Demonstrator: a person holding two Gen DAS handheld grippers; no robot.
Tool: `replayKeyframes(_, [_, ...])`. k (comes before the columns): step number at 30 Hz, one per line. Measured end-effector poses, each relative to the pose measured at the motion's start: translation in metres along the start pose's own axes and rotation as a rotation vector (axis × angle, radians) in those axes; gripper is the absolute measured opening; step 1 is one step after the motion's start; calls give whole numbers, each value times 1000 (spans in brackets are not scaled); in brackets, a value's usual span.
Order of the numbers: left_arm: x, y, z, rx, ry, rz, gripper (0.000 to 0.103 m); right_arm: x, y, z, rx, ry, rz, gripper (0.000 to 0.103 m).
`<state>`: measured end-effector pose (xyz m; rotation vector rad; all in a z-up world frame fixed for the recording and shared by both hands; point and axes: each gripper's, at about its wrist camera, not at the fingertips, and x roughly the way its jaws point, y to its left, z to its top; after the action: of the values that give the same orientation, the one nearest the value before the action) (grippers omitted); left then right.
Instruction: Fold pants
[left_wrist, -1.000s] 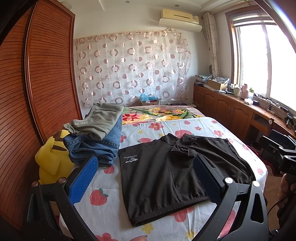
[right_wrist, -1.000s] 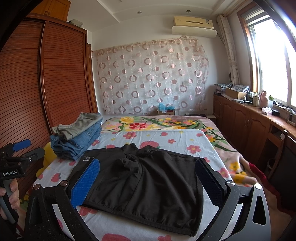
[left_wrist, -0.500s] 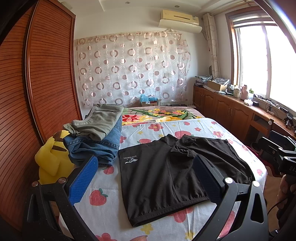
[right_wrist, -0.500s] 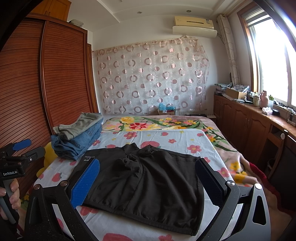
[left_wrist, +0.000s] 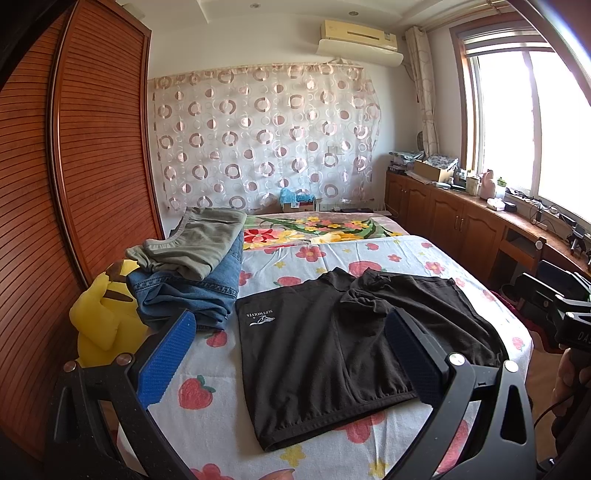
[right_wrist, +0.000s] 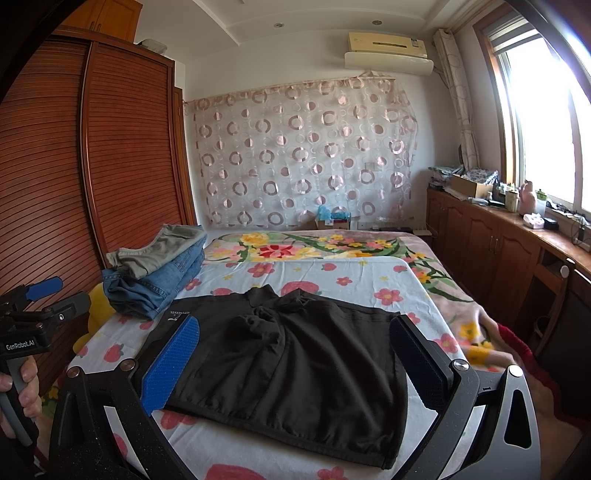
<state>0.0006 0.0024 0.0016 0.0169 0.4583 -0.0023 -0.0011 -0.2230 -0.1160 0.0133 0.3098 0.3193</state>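
Black shorts (left_wrist: 325, 354) lie spread flat on the floral bed sheet, with a white logo near the left hem and a bunched crotch at the far middle. The right wrist view shows the same black shorts (right_wrist: 291, 362) from the bed's foot. My left gripper (left_wrist: 291, 354) hovers open above the near part of the shorts, blue pads wide apart, touching nothing. My right gripper (right_wrist: 295, 358) also stands open over the shorts, holding nothing. The left gripper (right_wrist: 40, 299) shows at the left edge of the right wrist view, held by a hand.
A stack of folded jeans (left_wrist: 192, 291) with olive pants (left_wrist: 195, 247) on top sits at the bed's left, beside a yellow plush toy (left_wrist: 103, 317). A wooden wardrobe (left_wrist: 92, 147) runs along the left. Low cabinets (left_wrist: 461, 221) line the window wall on the right.
Both views have shifted only slightly; the shorts lie as before and both grippers stay open.
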Motion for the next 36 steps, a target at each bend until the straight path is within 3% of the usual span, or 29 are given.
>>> replayKeyframes(21, [-3,-2,3,-1,4,-5,103,0,4,2,-4,4,5,103])
replayKeyframes(36, [27,12,-27,-15,123,-13,103,18,-6,-5,-39,89,0,103])
